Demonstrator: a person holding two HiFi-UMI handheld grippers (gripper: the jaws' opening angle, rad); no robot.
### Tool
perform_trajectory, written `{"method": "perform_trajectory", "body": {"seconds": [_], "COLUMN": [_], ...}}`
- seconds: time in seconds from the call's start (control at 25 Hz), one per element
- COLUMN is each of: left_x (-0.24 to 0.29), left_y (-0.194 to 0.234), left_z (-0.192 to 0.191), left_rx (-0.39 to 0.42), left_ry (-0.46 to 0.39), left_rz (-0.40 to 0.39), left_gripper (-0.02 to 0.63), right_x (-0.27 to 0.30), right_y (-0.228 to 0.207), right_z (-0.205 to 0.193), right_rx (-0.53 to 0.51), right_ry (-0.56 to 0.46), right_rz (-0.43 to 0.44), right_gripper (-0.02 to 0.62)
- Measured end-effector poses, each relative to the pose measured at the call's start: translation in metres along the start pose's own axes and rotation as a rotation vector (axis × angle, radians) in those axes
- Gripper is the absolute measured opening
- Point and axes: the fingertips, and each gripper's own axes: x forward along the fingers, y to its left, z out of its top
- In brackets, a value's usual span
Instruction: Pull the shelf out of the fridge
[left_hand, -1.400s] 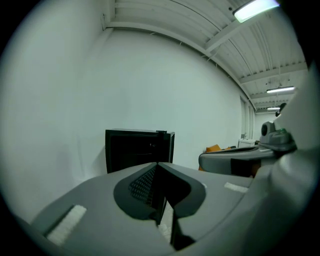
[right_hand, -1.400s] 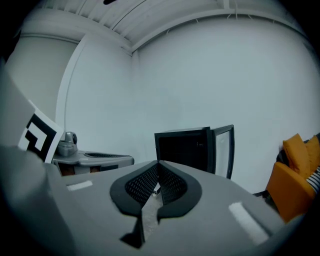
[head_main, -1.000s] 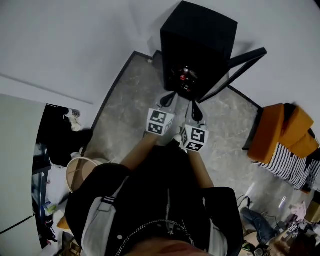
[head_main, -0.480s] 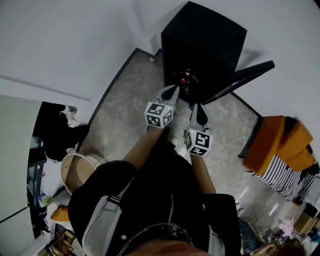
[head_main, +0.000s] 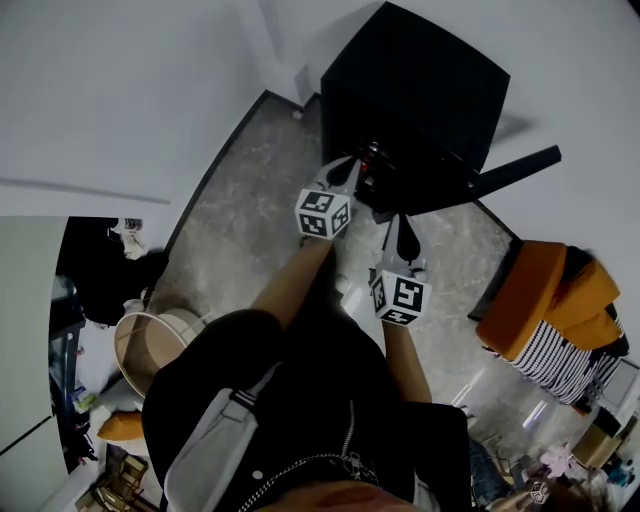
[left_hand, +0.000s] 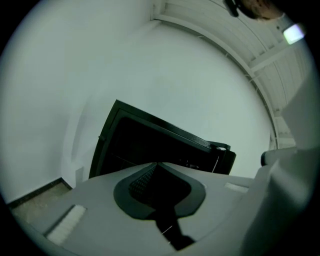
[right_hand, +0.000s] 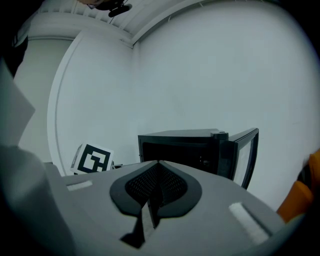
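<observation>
Left tongs (head_main: 347, 170) advanced to the mouth of the black fridge (head_main: 415, 85); right tongs (head_main: 402, 228) trailed behind. Both pairs pressed together, empty. Door (head_main: 515, 170) stood open; shelf indistinct within the dark interior.

White walls (head_main: 120, 90) meet in a corner at the top of the head view. The floor (head_main: 250, 215) is grey marbled stone, edged by a dark skirting (head_main: 213, 175) along the left wall. At the right an orange seat (head_main: 545, 285) carries a striped cloth (head_main: 565, 360). At lower left a round tan bin (head_main: 165, 340) stands beside dark clutter (head_main: 105, 280) and a white panel (head_main: 25, 330). In the left gripper view the white ribbed ceiling (left_hand: 235, 35) holds a lit lamp (left_hand: 294, 34).
</observation>
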Motion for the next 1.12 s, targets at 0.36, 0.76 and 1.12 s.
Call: {"method": "perform_trajectory", "body": {"seconds": [0.36,0.76,1.12], "left_x": [0.057,0.111,0.149], "left_y": [0.053,0.089,0.101], "left_z": [-0.009,-0.026,-0.025], "left_rx": [-0.302,-0.672,-0.917], "left_ry": [-0.101,-0.166,-0.236], "left_rz": [0.053,0.048,-0.001], "left_gripper": [0.026,0.125,0.137], "right_x": [0.015,0.012,0.011], "right_y": [-0.003,-0.018,-0.031], "right_z": [-0.025,-0.05,-0.057], "right_rx": [-0.034,-0.04,-0.029], "right_ry": [0.083,0.139,0.158], "right_rz": [-0.007,-0.048,-0.075], "right_gripper": [0.002,0.002,0.002]}}
